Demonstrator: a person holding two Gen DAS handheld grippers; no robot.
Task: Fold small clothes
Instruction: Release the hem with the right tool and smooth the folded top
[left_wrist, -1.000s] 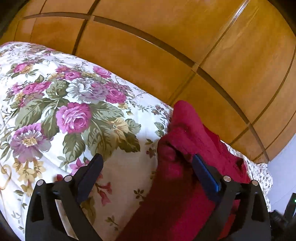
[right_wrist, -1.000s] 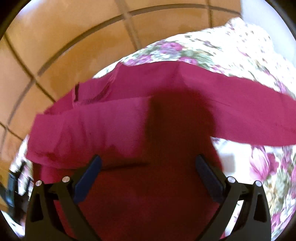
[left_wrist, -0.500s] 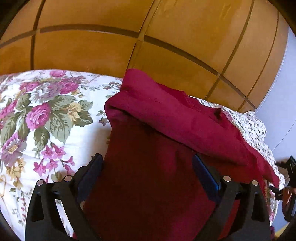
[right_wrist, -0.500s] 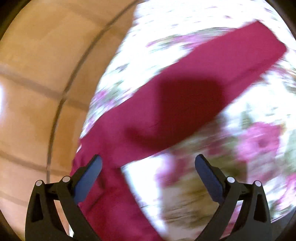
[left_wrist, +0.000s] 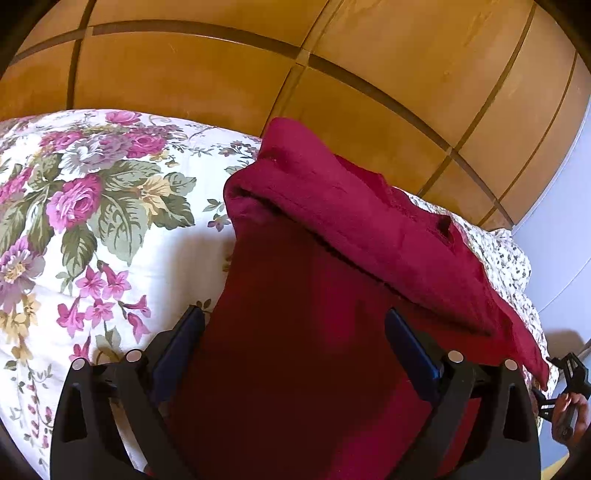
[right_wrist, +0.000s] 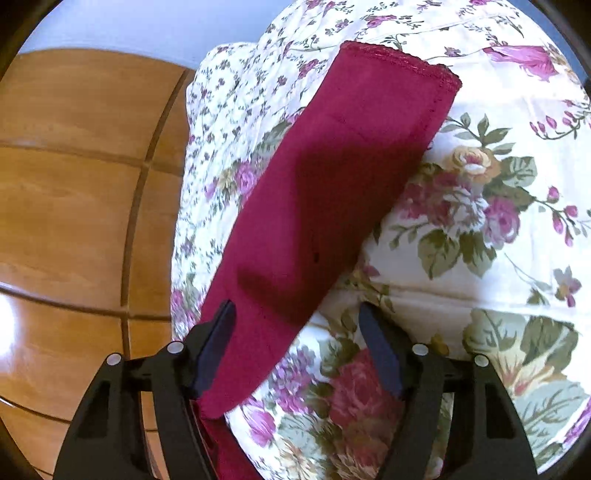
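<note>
- One garment (left_wrist: 325, 280) is in play, a dark red one on the bed (left_wrist: 122, 236), and it serves as the landmark below.
- Left of the garment, in the left wrist view, the flowered bedcover lies bare; nothing else waits there to be folded.
- Left gripper (left_wrist: 293, 341): it hangs over the near part of the garment with its jaws wide apart. The red cloth fills the space between and below them, but neither pad presses on it, so I judge nothing is held.
- Across the garment's far side, a thick flap lies doubled over the lower layer, with a dark seam of shadow under its edge. That looks like one fold already laid.
- Right of the garment, at the edge of the left wrist view, the right gripper (left_wrist: 567, 373) shows small, held in a hand (left_wrist: 570, 411).
- Right gripper (right_wrist: 295, 345), in its own view: the jaws have just been closing and stand partly apart. A long red strip of the garment (right_wrist: 332, 184) runs from its left pad away across the bed to a stitched end; the cloth sits against that pad, while the other pad is over bare bedcover, so no grip yet.
- Judgement: folding is partway. The long strip still lies stretched out and needs bringing in over the body, then probably a last halving.
</note>
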